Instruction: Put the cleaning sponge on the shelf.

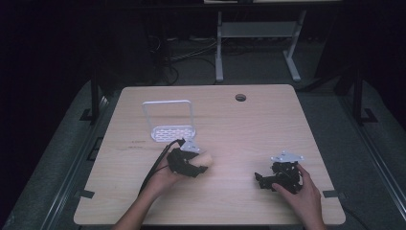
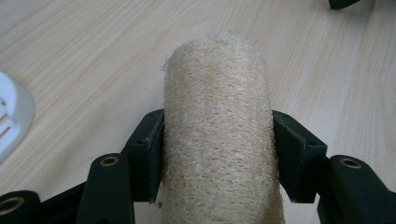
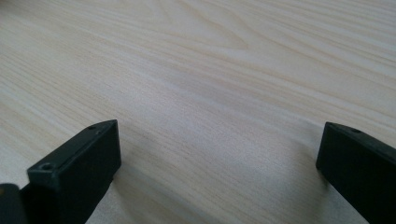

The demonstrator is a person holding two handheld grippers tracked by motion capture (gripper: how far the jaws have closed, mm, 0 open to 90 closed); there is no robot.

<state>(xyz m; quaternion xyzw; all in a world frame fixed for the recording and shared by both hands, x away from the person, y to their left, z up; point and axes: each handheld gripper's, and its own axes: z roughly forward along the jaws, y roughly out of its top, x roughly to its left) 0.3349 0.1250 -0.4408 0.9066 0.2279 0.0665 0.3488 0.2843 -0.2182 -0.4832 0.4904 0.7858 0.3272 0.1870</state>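
While left gripper (image 1: 201, 165) was clamped on loofah (image 2: 219, 135) nr white rack (image 1: 171, 130), right gripper (image 3: 219, 163) sat w/ jaws apart, empty; placement prob. not yet done.

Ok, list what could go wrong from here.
1. The loofah sponge is soft and squeezed between the left gripper jaws; it may deform or slip out if lifted fast.
2. The white rack stands close behind that gripper; a swing forward could knock it.
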